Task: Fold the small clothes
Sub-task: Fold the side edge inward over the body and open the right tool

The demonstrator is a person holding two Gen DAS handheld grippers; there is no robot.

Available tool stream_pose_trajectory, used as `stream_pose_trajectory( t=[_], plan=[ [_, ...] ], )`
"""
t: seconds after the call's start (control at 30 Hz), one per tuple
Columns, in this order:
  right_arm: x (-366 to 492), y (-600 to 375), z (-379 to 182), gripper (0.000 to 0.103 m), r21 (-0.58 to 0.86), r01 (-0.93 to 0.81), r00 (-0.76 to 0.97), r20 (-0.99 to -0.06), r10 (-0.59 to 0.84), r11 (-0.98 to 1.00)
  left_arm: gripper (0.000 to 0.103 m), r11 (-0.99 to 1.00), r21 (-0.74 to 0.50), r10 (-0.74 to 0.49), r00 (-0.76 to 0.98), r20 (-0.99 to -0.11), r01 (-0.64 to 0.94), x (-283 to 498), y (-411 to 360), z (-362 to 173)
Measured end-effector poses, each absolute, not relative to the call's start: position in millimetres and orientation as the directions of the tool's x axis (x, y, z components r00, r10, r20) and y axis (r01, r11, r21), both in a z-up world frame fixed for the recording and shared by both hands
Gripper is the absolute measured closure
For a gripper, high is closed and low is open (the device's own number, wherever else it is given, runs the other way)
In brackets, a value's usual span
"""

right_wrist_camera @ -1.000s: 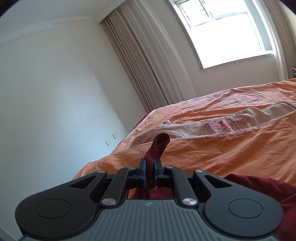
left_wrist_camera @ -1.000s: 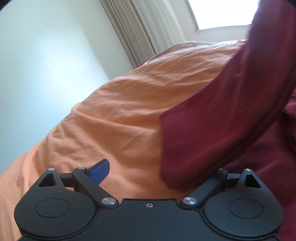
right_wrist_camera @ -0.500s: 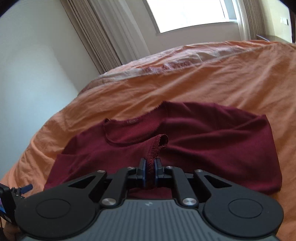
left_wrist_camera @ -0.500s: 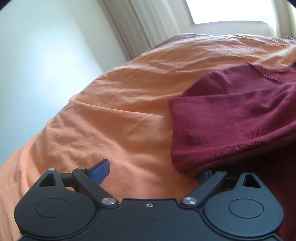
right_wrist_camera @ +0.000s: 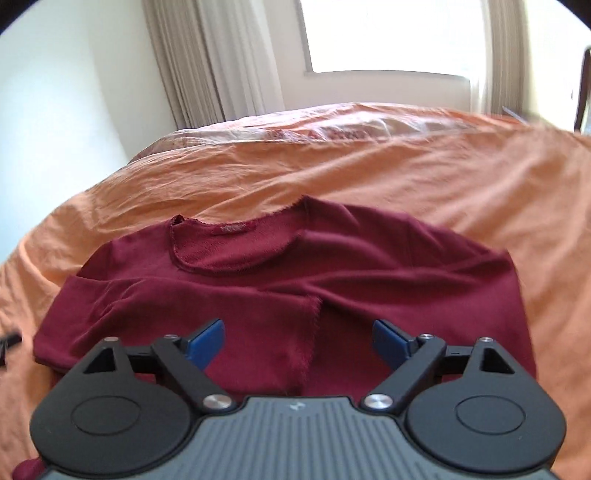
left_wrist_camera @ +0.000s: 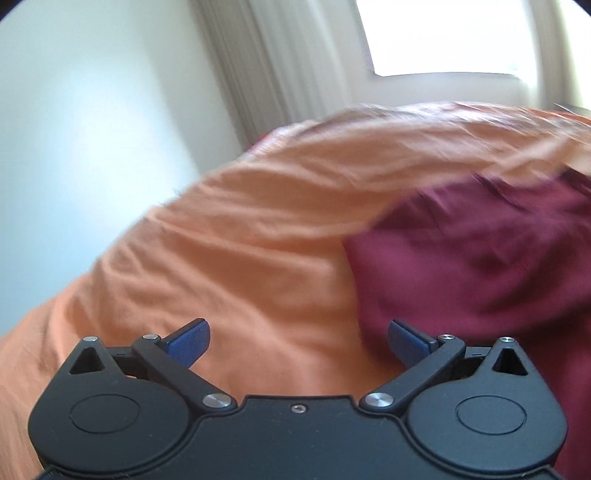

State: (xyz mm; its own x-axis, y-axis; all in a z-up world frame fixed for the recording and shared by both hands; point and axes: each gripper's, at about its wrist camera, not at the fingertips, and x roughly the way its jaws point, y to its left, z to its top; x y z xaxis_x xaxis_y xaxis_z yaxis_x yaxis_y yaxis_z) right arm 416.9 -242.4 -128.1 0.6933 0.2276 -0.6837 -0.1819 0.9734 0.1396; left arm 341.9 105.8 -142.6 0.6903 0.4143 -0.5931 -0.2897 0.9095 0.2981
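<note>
Both sets of jaws stand wide and empty: the right gripper [right_wrist_camera: 297, 341] hangs over the maroon shirt [right_wrist_camera: 369, 266] lying on the orange bedspread [right_wrist_camera: 406, 166], the left gripper [left_wrist_camera: 297, 343] beside its edge. The folded-in sleeve [right_wrist_camera: 207, 314] lies loose; a careless grab could drag it out.

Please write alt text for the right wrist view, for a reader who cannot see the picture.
A dark red top lies on an orange bedsheet, neckline toward the window, both sleeves folded across its front. In the foreground the right gripper is open over the top's lower part, holding nothing. Behind the bed are curtains and a bright window.
</note>
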Motion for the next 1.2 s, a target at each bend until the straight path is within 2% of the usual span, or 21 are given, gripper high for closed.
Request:
stream_pose_trajectory(
  t=[0.1,0.23,0.37,0.5,0.57,0.63,0.7,0.83,1.0,1.2],
  plan=[
    [427.0,-220.5,-138.1,0.011,0.093,-0.212,0.703,-0.677,0.217,0.973,0.001,0.889,0.323,0.457,0.686,-0.567,-0.326,383.6,95.3,-146.5],
    [435.9,-206.4,-153.6,0.011,-0.018,-0.221,0.710,-0.689,0.148,0.975,0.001,0.880,0.370,0.471,0.641,-0.606,-0.297,428.0,86.4,-171.0],
    [435.4,-231.5,-162.5,0.011,-0.069,-0.114,0.717,-0.696,0.035,0.991,0.001,0.839,0.447,0.538,0.589,-0.603,-0.310,438.6,94.4,-188.7],
    [422.9,-272.1,-164.9,0.010,-0.108,-0.004,0.713,-0.697,-0.073,0.994,0.000,0.817,0.473,0.573,0.559,-0.600,-0.330,431.8,114.2,-190.7],
    [410.7,-293.3,-161.9,0.006,-0.068,0.021,0.714,-0.697,-0.063,0.997,0.001,0.819,0.459,0.572,0.549,-0.609,-0.344,426.0,124.0,-186.8],
    [393.0,-314.4,-158.5,0.000,0.022,0.025,0.715,-0.699,-0.003,0.999,0.001,0.847,0.386,0.531,0.583,-0.614,-0.365,407.2,131.2,-174.1],
    [370.7,-324.9,-154.5,0.000,0.052,0.029,0.708,-0.706,0.016,0.998,0.001,0.881,0.296,0.473,0.652,-0.592,-0.369,378.1,132.6,-156.1],
    [321.0,-338.6,-147.1,0.000,0.119,0.017,0.659,-0.748,0.078,0.993,0.001,0.921,0.236,0.388,0.695,-0.605,-0.309,325.2,122.2,-137.6],
    [252.1,-345.5,-142.6,0.000,0.164,0.035,0.593,-0.798,0.112,0.986,0.001,0.965,0.185,0.260,0.672,-0.693,-0.184,259.8,102.8,-138.2],
    [187.5,-345.6,-142.0,0.000,0.175,0.088,0.510,-0.853,0.106,0.981,0.001,0.988,0.116,0.155,0.596,-0.788,-0.104,204.8,84.3,-150.2]
  ],
)
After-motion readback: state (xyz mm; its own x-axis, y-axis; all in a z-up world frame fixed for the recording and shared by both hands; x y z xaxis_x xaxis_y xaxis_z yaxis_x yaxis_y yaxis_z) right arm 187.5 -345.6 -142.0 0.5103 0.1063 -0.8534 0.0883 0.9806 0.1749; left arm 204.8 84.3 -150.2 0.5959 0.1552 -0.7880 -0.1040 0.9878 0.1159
